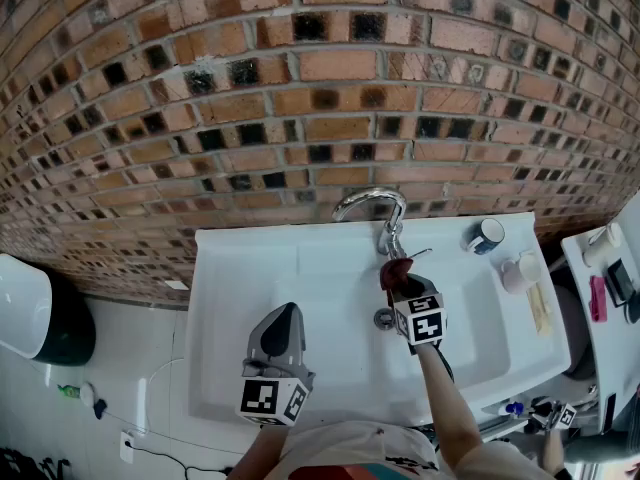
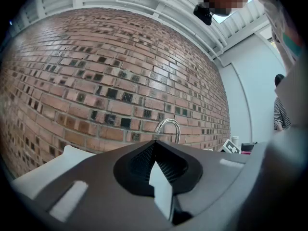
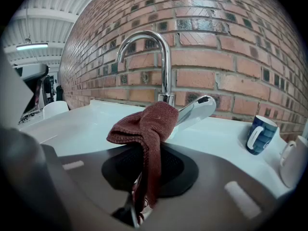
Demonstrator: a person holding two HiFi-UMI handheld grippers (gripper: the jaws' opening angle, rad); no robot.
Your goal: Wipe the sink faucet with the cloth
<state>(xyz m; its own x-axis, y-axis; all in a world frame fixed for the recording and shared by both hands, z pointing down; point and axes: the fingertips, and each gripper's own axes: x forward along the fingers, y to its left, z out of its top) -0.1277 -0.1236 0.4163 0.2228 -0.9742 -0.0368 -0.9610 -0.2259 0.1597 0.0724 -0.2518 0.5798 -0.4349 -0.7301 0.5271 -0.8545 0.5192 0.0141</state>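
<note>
A chrome faucet (image 1: 372,206) with a curved spout rises at the back of the white sink (image 1: 250,298), against the brick wall. Its lever (image 3: 195,111) points toward me in the right gripper view. My right gripper (image 1: 398,280) is shut on a dark red cloth (image 3: 147,129), which bunches up just in front of the faucet base (image 3: 166,98). My left gripper (image 1: 283,330) hovers over the basin's front left, shut with nothing in it. The faucet spout (image 2: 168,127) shows beyond it in the left gripper view.
A blue and white mug (image 1: 487,235) stands on the sink ledge at the right, a white mug (image 1: 520,270) beside it. A white bin (image 1: 25,303) stands on the floor to the left. A shelf with small items (image 1: 610,278) is at far right.
</note>
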